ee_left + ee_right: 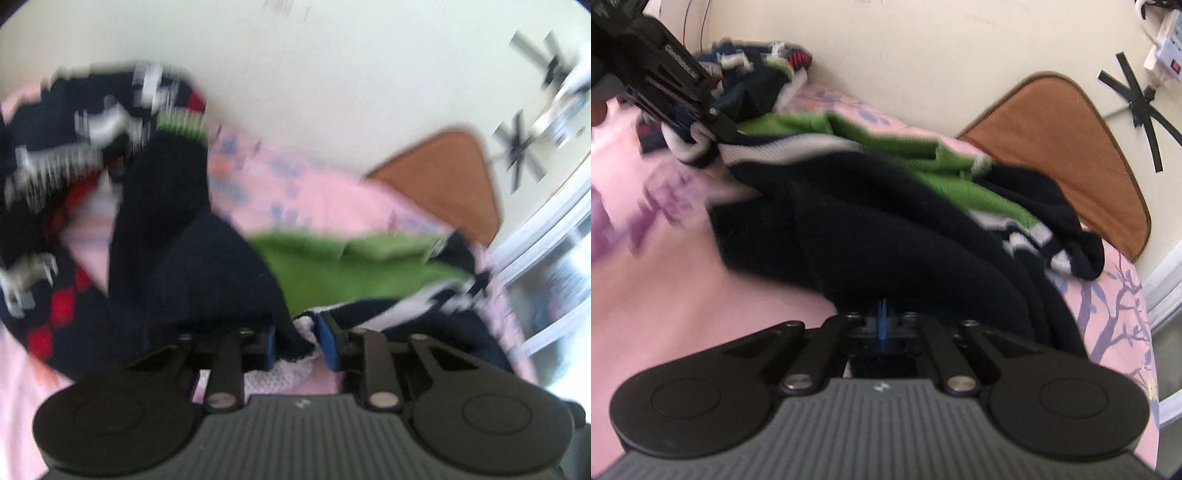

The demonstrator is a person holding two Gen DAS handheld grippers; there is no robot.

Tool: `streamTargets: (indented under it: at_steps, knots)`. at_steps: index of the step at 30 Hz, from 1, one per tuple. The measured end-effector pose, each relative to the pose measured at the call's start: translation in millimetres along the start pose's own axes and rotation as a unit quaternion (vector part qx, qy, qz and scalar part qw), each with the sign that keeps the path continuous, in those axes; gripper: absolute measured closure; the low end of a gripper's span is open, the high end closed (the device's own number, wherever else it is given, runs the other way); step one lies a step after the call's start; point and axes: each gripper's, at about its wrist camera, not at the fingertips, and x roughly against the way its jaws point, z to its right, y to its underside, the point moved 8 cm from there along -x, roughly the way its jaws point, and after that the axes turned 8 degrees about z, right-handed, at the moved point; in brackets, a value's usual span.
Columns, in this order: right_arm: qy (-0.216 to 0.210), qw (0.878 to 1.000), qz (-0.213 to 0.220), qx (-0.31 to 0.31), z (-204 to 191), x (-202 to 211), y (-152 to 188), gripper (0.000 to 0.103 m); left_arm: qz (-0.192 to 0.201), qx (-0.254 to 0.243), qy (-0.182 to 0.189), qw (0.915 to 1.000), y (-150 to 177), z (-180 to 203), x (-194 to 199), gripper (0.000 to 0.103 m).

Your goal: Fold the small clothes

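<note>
Faintly, white lettering on left gripper [701, 110], unreadable, gripping sweater [886, 229]

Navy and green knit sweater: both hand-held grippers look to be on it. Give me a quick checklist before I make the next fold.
1. Right hand-held gripper clamped on the navy and green knit sweater: ok, blue pads together, dark fabric at the tips.
2. Left hand-held gripper holding the hem: cannot tell, pads apart with a fold between them.
3. Sweater flat on the pink floral bedsheet: not ok, bunched.
4. Sleeves laid out: not ok, tangled.
5. Brown cushion clear of the sweater: cannot tell.
6. Image sharpness: not ok, motion blur.
</note>
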Motion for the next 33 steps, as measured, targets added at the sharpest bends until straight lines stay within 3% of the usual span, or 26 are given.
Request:
streamTargets:
  at_steps: [1,4,6,8,9,10,11,13,18,23,25,30,33]
  knots:
    - [-0.031,0.999,0.027,-0.008,-7,17,-15,0.101,0.019,0.001,0.012,0.9997,-14,2,14,0.088]
    - [-0.142,0.984,0.104,-0.035,-31,87,-58,0.100,0.077,-0.018,0.024,0.9966,-41,2,59,0.094]
    - [-0.177,0.974,0.137,-0.026,-46,124,-73,0.100,0.100,-0.024,0.028,0.9943,-48,-5,79,0.095]
    - [-0.199,0.968,0.152,-0.030,-51,143,-77,0.094,0.130,-0.030,-0.012,0.9910,-47,-21,93,0.092]
    - [-0.197,0.968,0.152,-0.031,-49,141,-74,0.088,0.138,-0.034,-0.039,0.9891,-42,-31,96,0.084]
    - [-0.180,0.972,0.147,-0.024,-47,135,-69,0.066,0.132,-0.036,-0.060,0.9887,-33,-40,94,0.070]
    - [-0.145,0.980,0.138,-0.013,-43,125,-62,0.047,0.121,-0.034,-0.063,0.9902,-23,-46,90,0.064]
    - [-0.078,0.991,0.108,-0.002,-31,98,-43,0.046,0.087,-0.025,-0.045,0.9949,4,-53,81,0.058]
    - [-0.019,0.999,0.027,-0.024,-11,58,2,0.045,0.022,-0.083,-0.008,0.9963,63,-32,77,0.047]
    - [0.004,0.997,0.024,-0.071,4,77,36,0.037,-0.026,-0.147,0.045,0.9878,104,10,68,0.037]
    - [0.005,0.997,0.031,-0.076,6,84,45,0.030,-0.031,-0.162,0.041,0.9855,108,26,62,0.019]
    - [0.012,0.997,0.028,-0.068,7,89,66,0.023,-0.033,-0.178,0.038,0.9827,102,57,18,0.021]
    - [0.024,0.998,0.027,-0.055,13,81,72,0.023,-0.055,-0.195,0.006,0.9792,109,65,-18,0.053]
